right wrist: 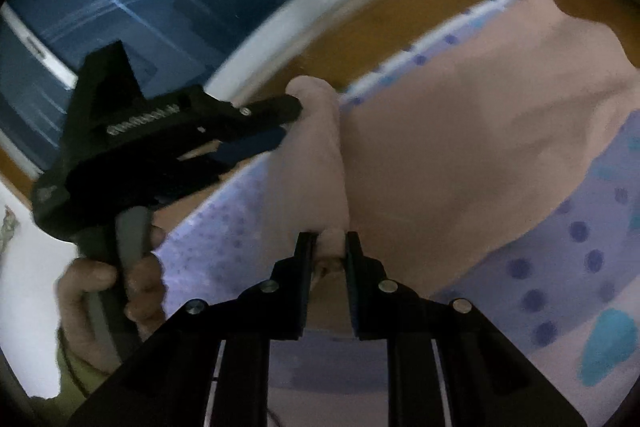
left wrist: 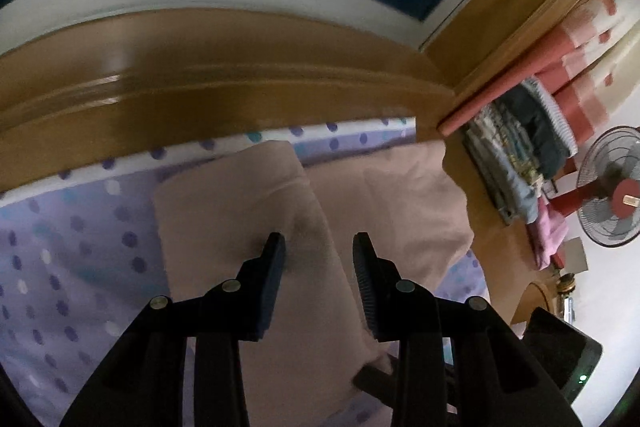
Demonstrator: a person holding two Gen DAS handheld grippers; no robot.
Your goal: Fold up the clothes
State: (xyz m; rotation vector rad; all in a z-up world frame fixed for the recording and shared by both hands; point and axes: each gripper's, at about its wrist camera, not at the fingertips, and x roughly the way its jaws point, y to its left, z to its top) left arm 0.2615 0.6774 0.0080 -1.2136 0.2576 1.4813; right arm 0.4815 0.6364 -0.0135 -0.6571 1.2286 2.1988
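Between the right gripper [right wrist: 330, 241] fingers, a bunched edge of the pale pink garment [right wrist: 460, 155] is pinched, the jaws nearly closed on the fold. From that pinch the cloth runs up and away ahead of the jaws, spreading out to their right over the lilac polka-dot bedsheet [right wrist: 560, 259]. Up and to the left of these jaws, the left gripper [right wrist: 290, 123] appears side-on, its tips closed on another corner of the same garment (a hand [right wrist: 116, 291] grips its grey handle below). In the left wrist view, the left gripper [left wrist: 318, 247] shows its jaws partly apart, with pink cloth lying beneath and ahead of them; whether the pads press on it cannot be told there. Beyond the jaws runs the wooden bed frame [left wrist: 240, 87], and far to their right stands a fan [left wrist: 616, 187].
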